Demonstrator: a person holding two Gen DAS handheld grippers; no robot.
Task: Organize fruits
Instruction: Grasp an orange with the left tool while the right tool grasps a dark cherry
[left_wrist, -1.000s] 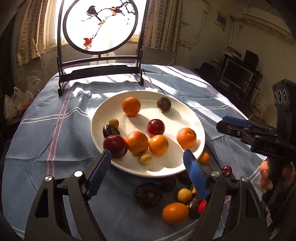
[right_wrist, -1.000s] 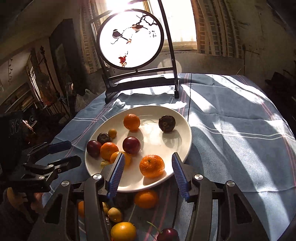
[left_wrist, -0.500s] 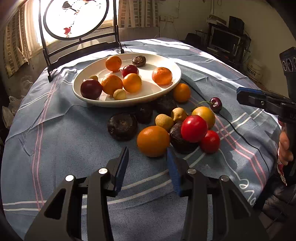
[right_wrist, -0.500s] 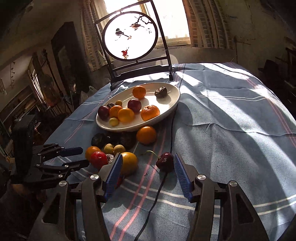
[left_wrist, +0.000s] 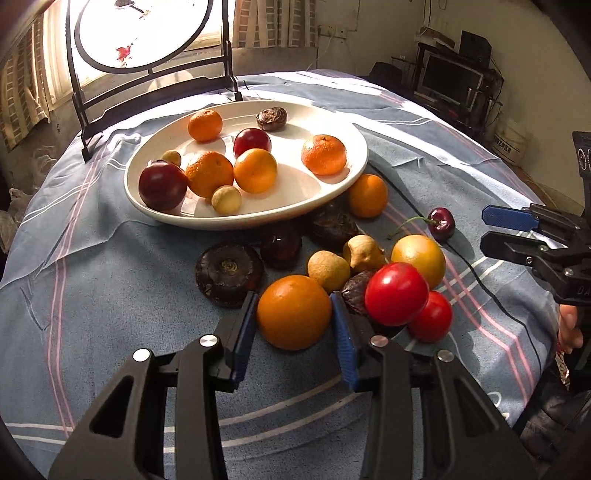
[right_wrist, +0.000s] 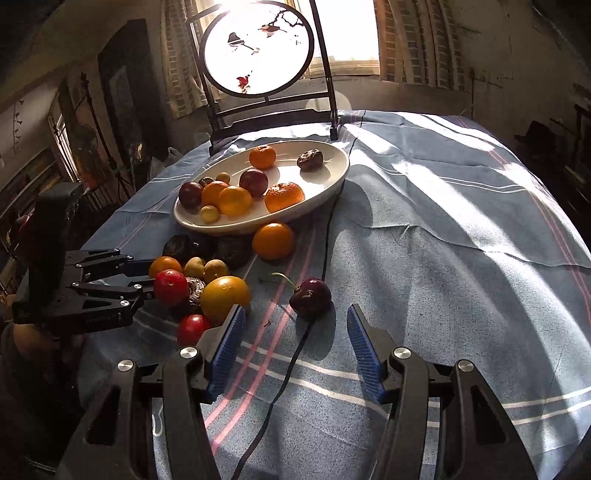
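Note:
A white oval plate (left_wrist: 332, 192) (right_wrist: 332, 181) holds several oranges, dark plums and small yellow fruits. Loose fruit lies on the cloth in front of it. My left gripper (left_wrist: 293, 306) is open with its blue pads on either side of a loose orange (left_wrist: 293, 312), close to touching it. Beside that orange lie two red tomatoes (left_wrist: 397, 293), a yellow-orange fruit (left_wrist: 419, 260) and dark round fruits (left_wrist: 229, 273). My right gripper (right_wrist: 295, 321) is open and empty, just short of a dark cherry (right_wrist: 310, 295) (left_wrist: 441, 223). The left gripper (right_wrist: 146, 275) also shows in the right wrist view.
A round painted screen on a black stand (right_wrist: 258, 48) stands behind the plate. A thin black cable (right_wrist: 325, 236) runs across the blue striped cloth (right_wrist: 443, 240), passing by the cherry. Another orange (right_wrist: 273, 240) lies against the plate's near rim. Furniture stands beyond the table.
Both grippers pulled back from the plate and dropped low. The left gripper then moved forward until its pads flank the loose orange. The right gripper moved closer to the cherry.

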